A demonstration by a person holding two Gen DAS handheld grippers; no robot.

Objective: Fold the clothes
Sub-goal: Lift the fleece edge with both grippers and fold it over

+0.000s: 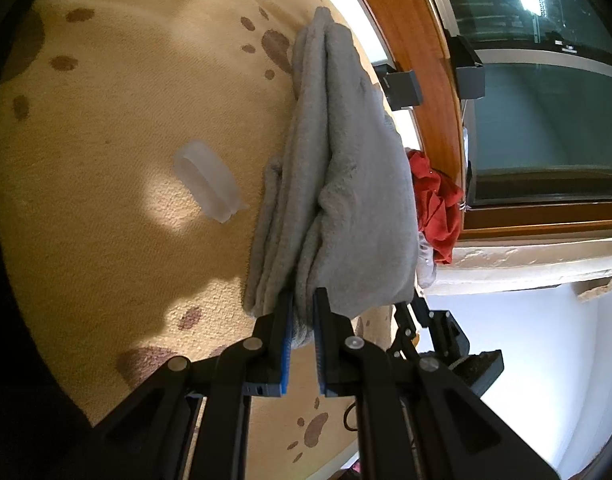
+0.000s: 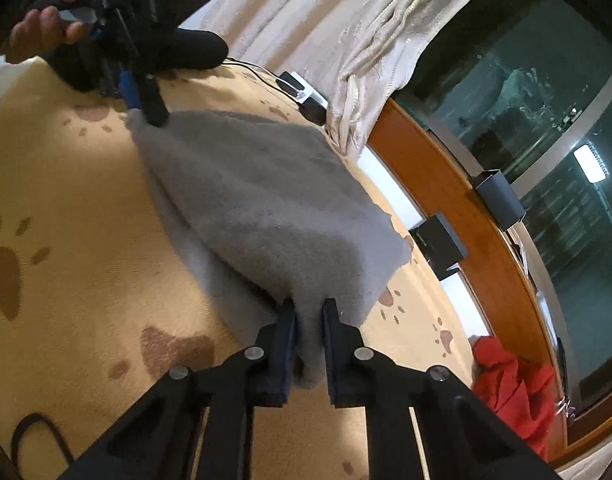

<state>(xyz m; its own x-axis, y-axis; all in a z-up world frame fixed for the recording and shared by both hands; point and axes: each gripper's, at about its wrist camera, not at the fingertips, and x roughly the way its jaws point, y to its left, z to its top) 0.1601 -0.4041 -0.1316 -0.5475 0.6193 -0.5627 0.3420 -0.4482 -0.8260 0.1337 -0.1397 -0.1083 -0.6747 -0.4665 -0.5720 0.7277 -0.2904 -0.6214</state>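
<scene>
the grey garment (image 1: 345,184) is a thick, fleecy piece, already doubled over into several layers, and it lies on a cream rug (image 1: 126,140) printed with brown paw marks. both claws have it by one edge. the left claw (image 1: 304,312) is nearly closed on a bunched corner, with fabric filling the narrow gap between its blue pads. the right claw (image 2: 309,320) is likewise pinched narrow on a corner at the other end of the same edge, cloth bulging out between the jaws. in the right wrist view the left claw appears at the far end, with a hand (image 2: 46,28) round its handle.

by the look of it the fabric is soft and limp, with no stiffness of its own: it sags between the two grips and will drape wherever it is not held. it seems light enough for two corner pinches, though the stacked layers make it bulky, and inner layers may slide out if only the outer one is caught. the fuzzy nap should give the pads good friction, and nothing here is fragile. the best hold is on the corners, deep enough to trap every layer, keeping the edge between them taut.

a red cloth (image 2: 513,384) lies near the window (image 2: 545,120), apart from the grey one, and a clear plastic piece (image 1: 208,176) rests on the rug just beside it.
</scene>
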